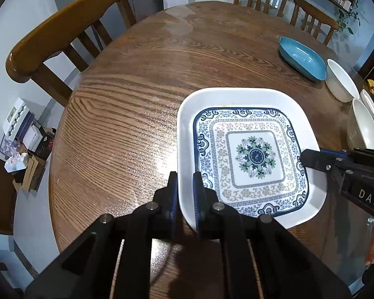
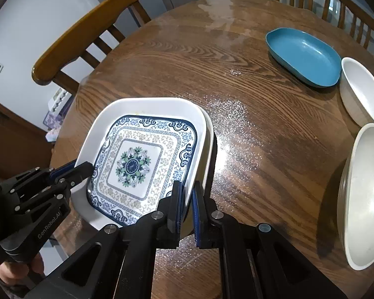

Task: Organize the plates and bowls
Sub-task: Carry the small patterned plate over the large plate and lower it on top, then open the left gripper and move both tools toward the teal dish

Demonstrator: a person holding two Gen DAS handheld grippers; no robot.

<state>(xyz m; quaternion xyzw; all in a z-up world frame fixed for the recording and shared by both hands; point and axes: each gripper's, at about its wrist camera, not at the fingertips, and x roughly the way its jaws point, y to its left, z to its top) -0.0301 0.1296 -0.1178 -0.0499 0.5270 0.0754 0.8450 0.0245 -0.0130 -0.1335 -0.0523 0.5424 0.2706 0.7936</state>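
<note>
Here we see the square patterned plate (image 1: 251, 154) held over the wooden desk (image 1: 127, 114), gripped at two opposite edges. The left gripper (image 1: 185, 182) has its jaws closed narrowly on the plate's white left rim; the right gripper (image 2: 187, 194) has its jaws clamped on the right rim, where a second white rim shows beneath. Well apart, a blue oval dish (image 2: 303, 56) and white bowls (image 2: 361, 89) rest at the desk's far right.
</note>
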